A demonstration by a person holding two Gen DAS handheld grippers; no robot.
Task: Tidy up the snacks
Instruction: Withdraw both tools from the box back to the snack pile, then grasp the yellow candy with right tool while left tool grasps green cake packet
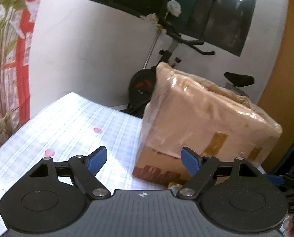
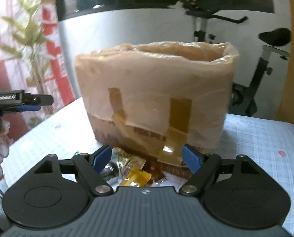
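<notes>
Tall cardboard box lined with a clear plastic bag (image 2: pixel 152 90) stands on the bench (image 2: pixel 265 138), straight ahead of the right tongs (image 2: pixel 147 158). Small heap of foil-wrapped snack packets (image 2: pixel 135 169) lies between those tongs and the box foot. Left tongs (image 1: pixel 144 160) sit left of the box. Black exercise bike (image 2: pixel 261 69) stands behind the bench.

I observed a cardboard box (image 2: pixel 154 90) standing upright on the checked tablecloth (image 2: pixel 261 136). It was lined with a translucent plastic bag folded down over its open top and outer walls, and fixed with strips of yellowish tape (image 2: pixel 179 118). Red print showed along its uncovered lower edge. A small heap of wrapped snacks (image 2: pixel 136 170) lay on the cloth just beside the box's near face, including yellow-orange wrappers and one silvery piece.
</notes>
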